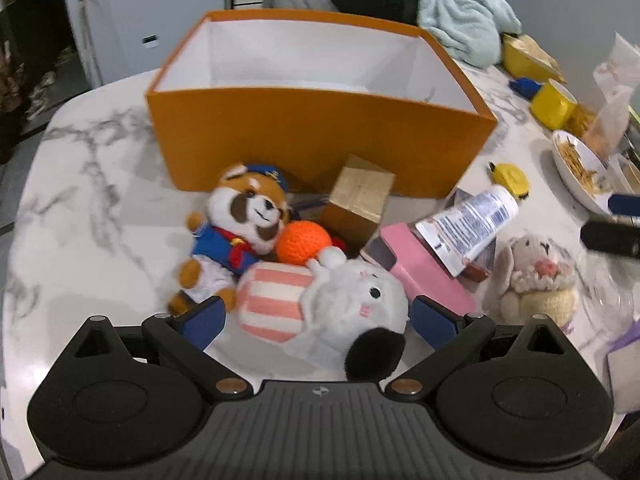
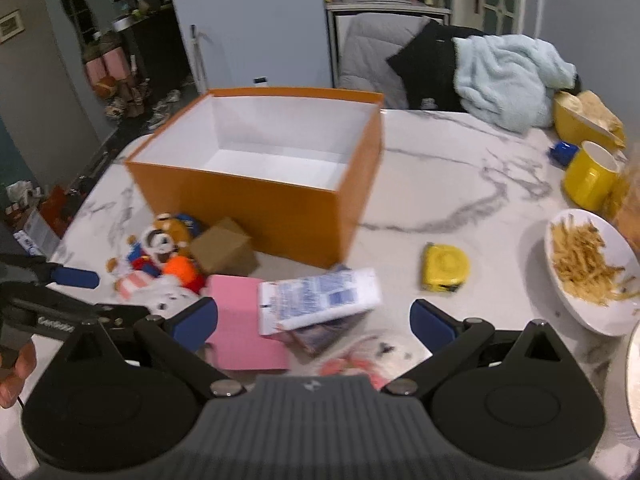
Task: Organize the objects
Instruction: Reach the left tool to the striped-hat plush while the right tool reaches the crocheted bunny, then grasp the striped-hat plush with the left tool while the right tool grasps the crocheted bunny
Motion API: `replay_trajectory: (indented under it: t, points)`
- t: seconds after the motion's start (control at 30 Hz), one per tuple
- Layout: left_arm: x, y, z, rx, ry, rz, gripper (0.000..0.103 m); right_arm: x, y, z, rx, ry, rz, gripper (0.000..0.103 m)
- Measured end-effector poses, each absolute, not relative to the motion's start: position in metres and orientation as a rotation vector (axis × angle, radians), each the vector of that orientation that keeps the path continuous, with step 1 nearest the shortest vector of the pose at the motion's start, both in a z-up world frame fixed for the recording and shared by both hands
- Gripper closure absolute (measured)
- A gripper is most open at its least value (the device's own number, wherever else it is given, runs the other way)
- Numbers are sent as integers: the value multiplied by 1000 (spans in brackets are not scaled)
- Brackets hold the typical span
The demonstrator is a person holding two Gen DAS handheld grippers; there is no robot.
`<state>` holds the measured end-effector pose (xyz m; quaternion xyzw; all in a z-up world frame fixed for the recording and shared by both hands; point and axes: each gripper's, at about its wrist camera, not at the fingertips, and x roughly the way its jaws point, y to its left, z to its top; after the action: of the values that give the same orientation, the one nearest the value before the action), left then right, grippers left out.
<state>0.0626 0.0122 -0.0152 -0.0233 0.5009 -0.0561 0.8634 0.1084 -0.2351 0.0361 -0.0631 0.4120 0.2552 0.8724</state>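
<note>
Orange box [image 1: 320,140]: sitting open and empty on the marble table [image 1: 100,184].
Left gripper [image 1: 316,320]: spreading wide around the white plush [image 1: 352,300].
Right gripper [image 2: 314,320]: gaping over the tube [image 2: 320,296], holding nothing.
Writing: tube print blurring, unreadable.

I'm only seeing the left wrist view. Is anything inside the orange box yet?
Observer: No. The right wrist view looks down into the orange box, and its white floor is bare.
Operator: And where is the right gripper? I only see a dark edge of it.
Observer: The right gripper is open and points at the white tube, which lies partly on the pink pad.
</note>
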Motion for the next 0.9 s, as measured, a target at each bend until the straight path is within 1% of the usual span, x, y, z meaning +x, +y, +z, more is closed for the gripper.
replay_trajectory:
  t: [0.27,0.4,0.5,0.53,0.83,0.9]
  points:
    - [66,15,-40,-139,1072,-51,0,109,-237,16,-165,906,497,1]
    - [61,19,-49,-229,1038,-29,0,113,-237,-3,-171,946,420,3]
    - [61,19,-49,-225,1007,-27,0,123,-241,-22,-149,1039,378,10]
    - [61,19,-50,-220,1001,-29,0,126,-243,-28,-136,1073,372,11]
    - [60,20,-55,-255,973,-7,0,130,-237,-57,-167,1161,365,12]
    - [59,22,-56,-280,969,3,0,130,-235,-63,-168,1185,372,14]
